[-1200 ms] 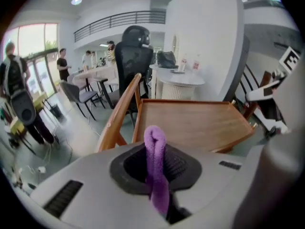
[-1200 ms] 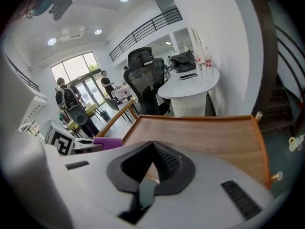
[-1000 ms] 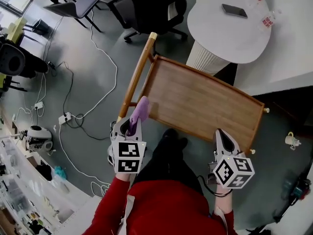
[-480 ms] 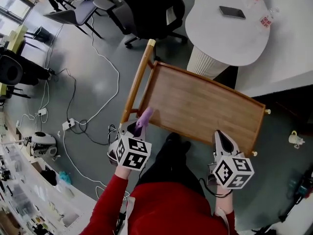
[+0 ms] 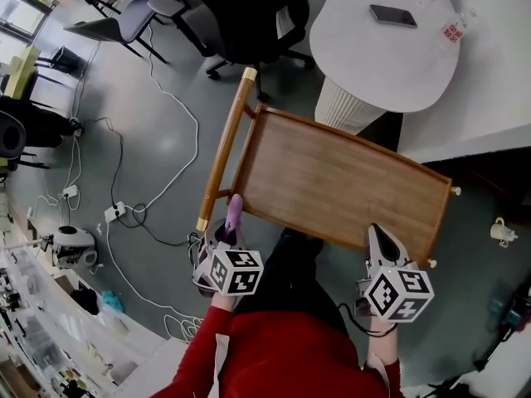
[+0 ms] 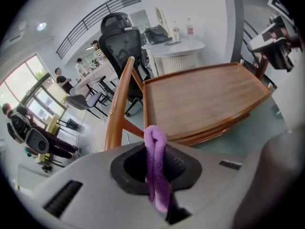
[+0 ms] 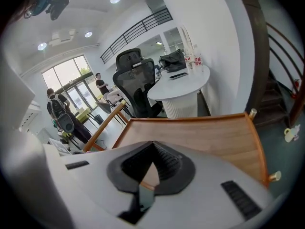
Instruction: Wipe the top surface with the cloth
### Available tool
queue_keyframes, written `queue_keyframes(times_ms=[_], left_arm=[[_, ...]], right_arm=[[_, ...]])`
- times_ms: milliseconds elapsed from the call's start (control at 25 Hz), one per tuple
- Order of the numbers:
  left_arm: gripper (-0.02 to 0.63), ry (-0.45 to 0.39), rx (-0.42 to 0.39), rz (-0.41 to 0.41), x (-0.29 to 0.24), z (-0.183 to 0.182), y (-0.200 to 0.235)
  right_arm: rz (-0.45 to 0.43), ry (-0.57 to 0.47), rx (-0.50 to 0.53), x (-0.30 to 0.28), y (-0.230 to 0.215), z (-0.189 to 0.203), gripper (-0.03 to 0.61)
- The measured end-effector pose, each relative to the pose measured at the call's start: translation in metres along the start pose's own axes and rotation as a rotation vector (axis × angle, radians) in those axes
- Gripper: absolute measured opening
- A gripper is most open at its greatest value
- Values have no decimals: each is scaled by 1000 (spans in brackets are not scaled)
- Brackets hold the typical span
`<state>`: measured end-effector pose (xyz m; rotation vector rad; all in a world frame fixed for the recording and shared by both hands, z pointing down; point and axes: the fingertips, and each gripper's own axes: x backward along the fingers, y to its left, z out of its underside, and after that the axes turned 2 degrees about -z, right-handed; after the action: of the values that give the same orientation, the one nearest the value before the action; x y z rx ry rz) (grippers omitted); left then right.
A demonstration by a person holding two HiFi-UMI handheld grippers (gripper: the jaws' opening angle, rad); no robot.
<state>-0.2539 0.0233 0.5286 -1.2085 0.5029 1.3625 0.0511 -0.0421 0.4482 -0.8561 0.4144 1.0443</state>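
Left tool grips cloth, its length pointing toward cart top.

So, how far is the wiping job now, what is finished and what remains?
Done: the purple cloth is clamped in the left hand-held gripper. In hand: it is held off the wooden top, beside the near left corner. The right hand-held gripper is shut, empty. Left: the top looks bare; whether it was wiped cannot be told.
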Motion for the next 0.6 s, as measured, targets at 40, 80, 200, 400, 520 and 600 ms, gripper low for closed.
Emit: queue_keyframes(times_ms=[40,80,200,400,520,600], left_arm=[[49,-1,33,9,-6,-1,-3],[49,-4,70,24,-12,-3,-5],[49,-25,184,79,-33,-21,-8],[49,-70,263,112,-65,-65,-13],[49,-113,273,99,-82,-96,-10],[49,-153,267,82,-92,-119,-4]], right_arm=[[-2,4,3,-1,0,-1,3],[-4,7,6,-3,1,-2,3],[-3,12,11,-3,2,-5,3],[19,25,3,-2,-8,-4,3],[34,34,-4,-1,-13,-4,3],[45,37,-10,0,-16,-3,3]])
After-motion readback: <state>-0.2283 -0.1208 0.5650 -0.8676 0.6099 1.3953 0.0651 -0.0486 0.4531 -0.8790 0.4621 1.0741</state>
